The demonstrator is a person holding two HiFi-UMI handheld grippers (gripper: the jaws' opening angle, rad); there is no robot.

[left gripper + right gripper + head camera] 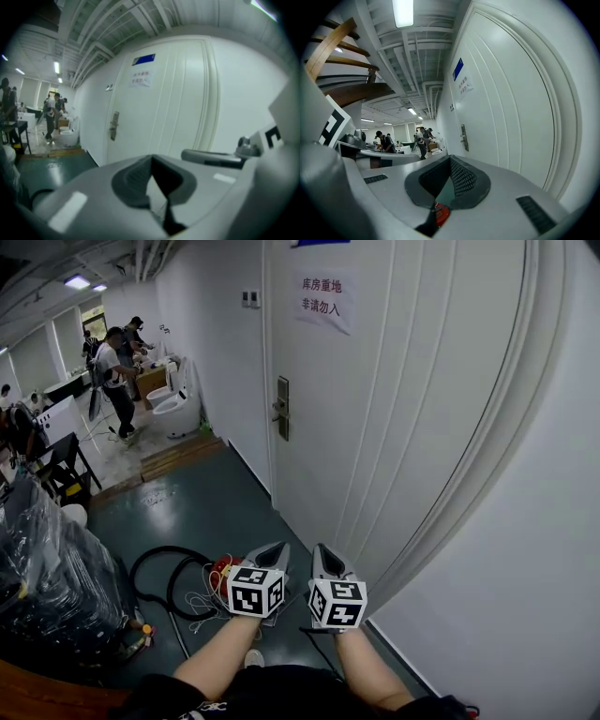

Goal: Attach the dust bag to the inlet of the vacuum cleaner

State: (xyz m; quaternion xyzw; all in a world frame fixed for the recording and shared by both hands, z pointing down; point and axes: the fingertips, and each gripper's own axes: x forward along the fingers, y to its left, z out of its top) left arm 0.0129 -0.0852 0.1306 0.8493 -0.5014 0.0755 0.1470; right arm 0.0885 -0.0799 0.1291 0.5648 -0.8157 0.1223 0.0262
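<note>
- Left claw [270, 554] clenched, nothing in it, raised before the white door [394, 427].
- Right claw [325, 559] just beside it, clenched and empty too.

white door [394, 427] closed | paper sign [325, 299] near top, metal handle [281, 411] at left edge | white toilets [176, 407] beside standing people [117, 381] | black wrapped bundle [52, 582] on green floor [206, 502]

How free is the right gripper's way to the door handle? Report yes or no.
Probably yes: the right gripper, shut and empty, points toward the door, with only open air between it and the door handle; a reach forward seems needed.
</note>
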